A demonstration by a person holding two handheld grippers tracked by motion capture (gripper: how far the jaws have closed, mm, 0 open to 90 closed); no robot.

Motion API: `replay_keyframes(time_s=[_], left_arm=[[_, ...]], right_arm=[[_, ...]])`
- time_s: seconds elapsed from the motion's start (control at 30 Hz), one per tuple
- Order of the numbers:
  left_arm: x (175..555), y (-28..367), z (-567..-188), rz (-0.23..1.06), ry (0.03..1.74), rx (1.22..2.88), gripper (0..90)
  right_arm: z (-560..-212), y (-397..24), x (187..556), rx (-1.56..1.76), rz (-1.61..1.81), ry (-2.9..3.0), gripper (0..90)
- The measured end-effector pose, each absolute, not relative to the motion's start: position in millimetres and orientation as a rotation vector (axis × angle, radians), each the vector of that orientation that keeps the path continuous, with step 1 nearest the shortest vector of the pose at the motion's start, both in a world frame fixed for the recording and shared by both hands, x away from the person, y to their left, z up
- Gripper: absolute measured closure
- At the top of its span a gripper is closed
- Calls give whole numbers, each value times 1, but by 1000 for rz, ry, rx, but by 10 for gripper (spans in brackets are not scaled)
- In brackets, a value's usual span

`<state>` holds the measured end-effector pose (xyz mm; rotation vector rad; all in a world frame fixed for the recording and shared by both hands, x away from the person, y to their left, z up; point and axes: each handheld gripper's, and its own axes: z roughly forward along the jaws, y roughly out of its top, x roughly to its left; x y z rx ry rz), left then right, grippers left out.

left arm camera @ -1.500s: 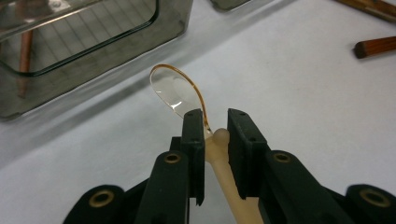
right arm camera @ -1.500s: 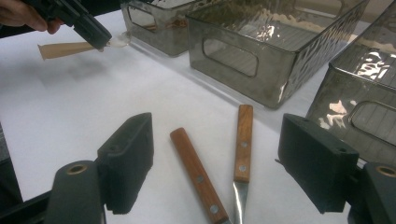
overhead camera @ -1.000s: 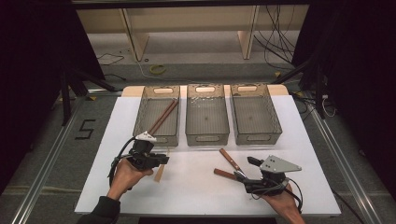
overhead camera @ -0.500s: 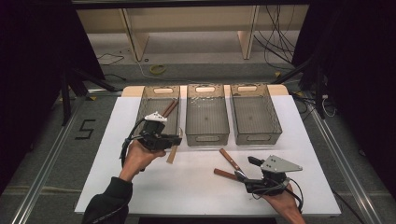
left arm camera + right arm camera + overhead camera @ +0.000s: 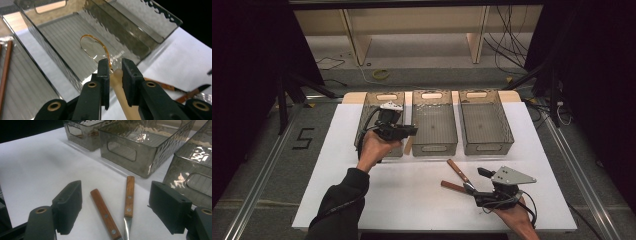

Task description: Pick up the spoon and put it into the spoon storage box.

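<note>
Clamped between the pads of the left gripper (image 5: 115, 68) is the pale wooden handle of a strainer spoon (image 5: 120, 87), whose thin amber wire loop (image 5: 93, 47) juts out past the jaw tips. That loop is seen hanging over the ribbed floor of the middle bin (image 5: 75, 35), above it rather than resting on it. In the high view the left gripper (image 5: 404, 131) is held by the person's left hand (image 5: 373, 148) at the gap between the left bin (image 5: 367, 107) and the middle bin (image 5: 434, 125). A brown stick (image 5: 5, 65) is seen lying inside the left bin. The right bin (image 5: 484, 120) stands just beside the middle one. Nearer the person, the right gripper (image 5: 116, 205) is held wide open with nothing between its pads, close above two wooden-handled knives (image 5: 117, 205) that lie side by side on the white bench (image 5: 412, 195).
</note>
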<state>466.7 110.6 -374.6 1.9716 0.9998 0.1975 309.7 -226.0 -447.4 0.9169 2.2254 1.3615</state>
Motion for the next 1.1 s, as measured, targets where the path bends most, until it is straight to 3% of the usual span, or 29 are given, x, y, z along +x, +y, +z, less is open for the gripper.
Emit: replay_keyframes(time_s=[1.1], left_arm=[[526,84,-384,221,1037,1921,765]], right_arm=[[-448,-227,311,922,1371,2229,275]])
